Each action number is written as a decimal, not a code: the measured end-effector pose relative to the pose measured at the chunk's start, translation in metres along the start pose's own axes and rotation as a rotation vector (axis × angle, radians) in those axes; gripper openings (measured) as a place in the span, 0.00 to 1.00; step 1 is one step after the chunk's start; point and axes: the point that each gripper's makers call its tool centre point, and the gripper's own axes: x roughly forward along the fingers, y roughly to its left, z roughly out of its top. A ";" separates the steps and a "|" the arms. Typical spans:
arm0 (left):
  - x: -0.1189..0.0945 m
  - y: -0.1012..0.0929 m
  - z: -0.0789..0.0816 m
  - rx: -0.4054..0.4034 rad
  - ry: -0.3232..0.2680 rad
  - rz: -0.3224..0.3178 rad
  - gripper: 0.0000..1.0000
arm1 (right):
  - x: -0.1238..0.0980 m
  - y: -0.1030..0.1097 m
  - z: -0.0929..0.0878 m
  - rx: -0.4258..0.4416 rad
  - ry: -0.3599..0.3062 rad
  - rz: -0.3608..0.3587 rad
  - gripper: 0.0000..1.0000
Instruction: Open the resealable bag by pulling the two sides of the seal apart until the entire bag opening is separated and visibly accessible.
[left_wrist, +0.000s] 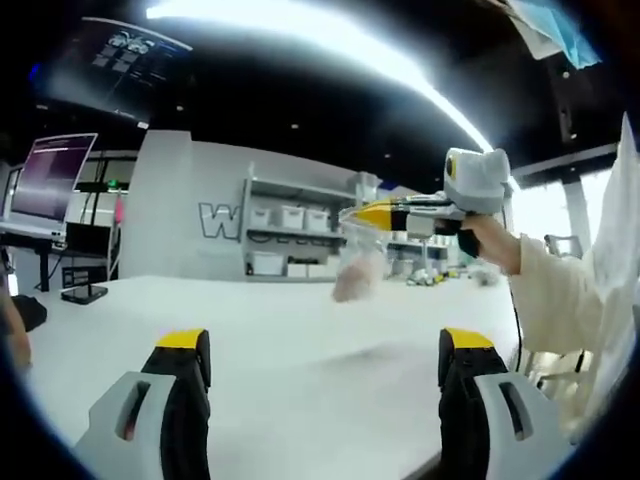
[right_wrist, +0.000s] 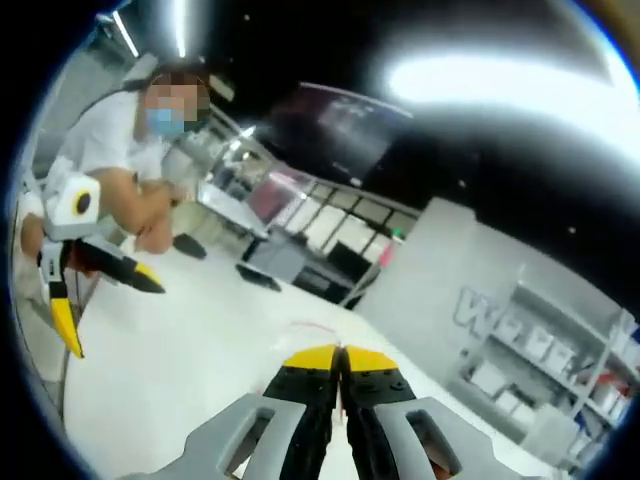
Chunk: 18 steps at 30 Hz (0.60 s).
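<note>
right tool pinching bag | bag blurred | left tool spread

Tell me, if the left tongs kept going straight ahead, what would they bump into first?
Probably nothing soon. The left tongs stand open above the bare white table. The clear bag, held up by the right tongs, hangs a bit right of that line, though depth is hard to judge.

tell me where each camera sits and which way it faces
Left gripper view: rides the open left gripper, facing across the white table at the right gripper holding up the clear plastic resealable bag; a sleeve shows.
Right gripper view: rides the shut right gripper, facing the left gripper and another person.
Shared: table, both grippers.
</note>
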 end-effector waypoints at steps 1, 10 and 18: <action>0.000 0.000 0.000 0.003 -0.002 -0.001 0.92 | 0.001 -0.001 0.000 0.007 -0.001 0.000 0.00; -0.001 0.001 0.001 0.001 -0.006 -0.001 0.92 | 0.012 -0.010 -0.011 0.038 0.023 -0.007 0.00; -0.003 0.003 0.003 0.011 -0.011 0.010 0.92 | 0.023 -0.015 -0.021 0.036 0.051 -0.006 0.00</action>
